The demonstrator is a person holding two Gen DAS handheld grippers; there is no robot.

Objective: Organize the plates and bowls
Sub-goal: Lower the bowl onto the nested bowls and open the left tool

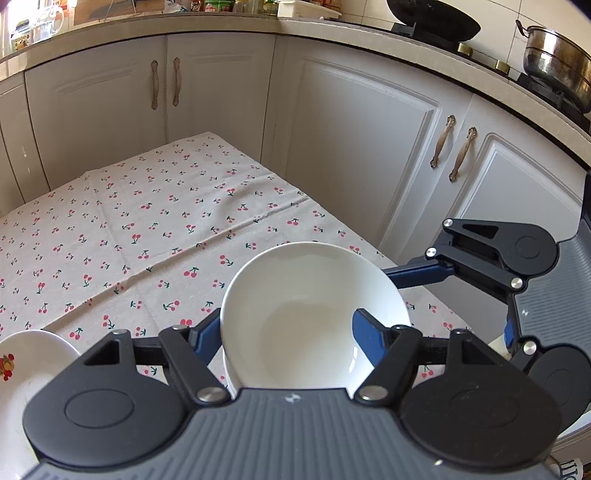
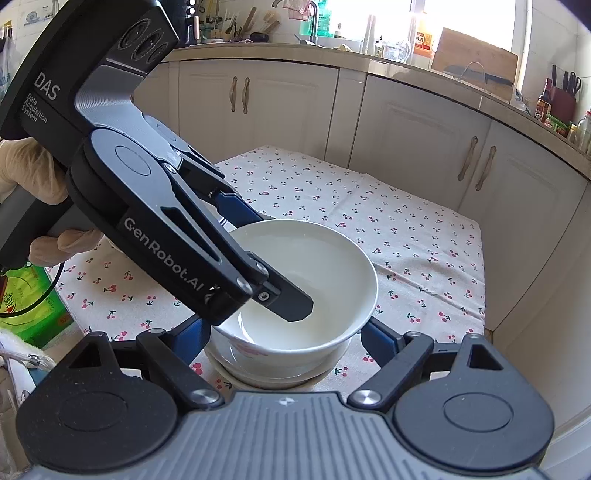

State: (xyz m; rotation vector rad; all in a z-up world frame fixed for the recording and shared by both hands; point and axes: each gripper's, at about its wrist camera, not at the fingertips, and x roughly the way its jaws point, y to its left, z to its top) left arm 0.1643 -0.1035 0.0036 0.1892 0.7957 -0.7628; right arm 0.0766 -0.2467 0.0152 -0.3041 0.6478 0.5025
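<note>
cherry cloth, half-hidden lower bowl

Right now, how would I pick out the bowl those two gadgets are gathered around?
Find the cherry-print tablecloth in front of the white cabinets; near its front edge stands a small stack of dishes. The plain white bowl sits on top. Unlike the dish beneath, which has a pink print, and the fruit-pictured plate nearby, it is completely undecorated.

Bright daylight pours from a window at 1 o'clock, blown out; cabinets bow with fisheye curvature; focus sharp.
</note>
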